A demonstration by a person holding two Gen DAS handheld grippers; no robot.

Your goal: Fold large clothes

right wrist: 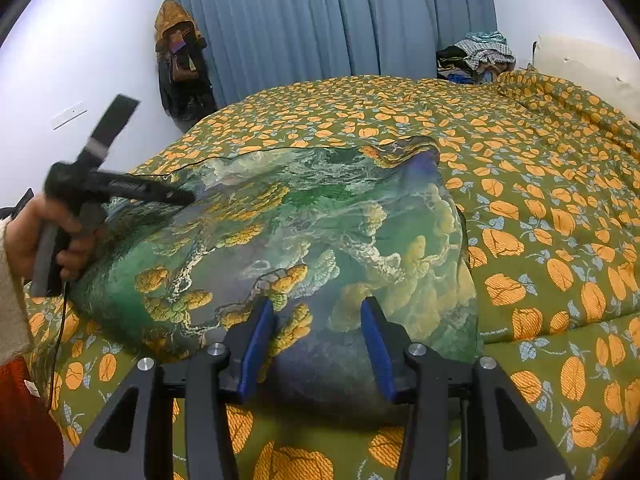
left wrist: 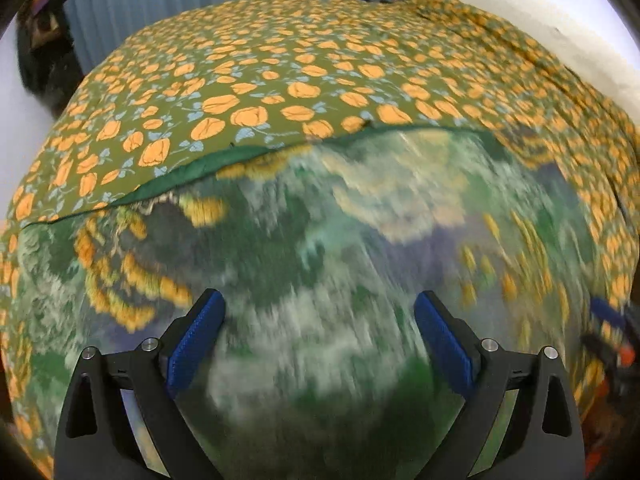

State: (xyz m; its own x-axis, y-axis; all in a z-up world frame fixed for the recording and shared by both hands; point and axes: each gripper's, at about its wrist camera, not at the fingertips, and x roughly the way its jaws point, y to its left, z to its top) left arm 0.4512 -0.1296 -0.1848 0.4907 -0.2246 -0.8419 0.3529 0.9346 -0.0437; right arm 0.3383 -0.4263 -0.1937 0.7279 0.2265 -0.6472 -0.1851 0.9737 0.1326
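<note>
A large silky garment (right wrist: 300, 220) printed in green, gold and white lies spread on the bed; in the left wrist view it (left wrist: 320, 220) fills the lower half, blurred by motion. My left gripper (left wrist: 319, 296) is open just above the cloth with nothing between its blue pads. In the right wrist view that gripper (right wrist: 176, 196) is held by a hand (right wrist: 28, 240) over the garment's left side. My right gripper (right wrist: 317, 303) hovers over the garment's near edge, its jaws apart and no cloth pinched between them.
An olive bed cover (right wrist: 540, 200) with orange flowers lies under the garment and reaches every edge of the bed. Blue curtains (right wrist: 320, 20) hang behind. A pile of clothes (right wrist: 476, 60) sits at the far right, and coats (right wrist: 180, 64) hang on the left wall.
</note>
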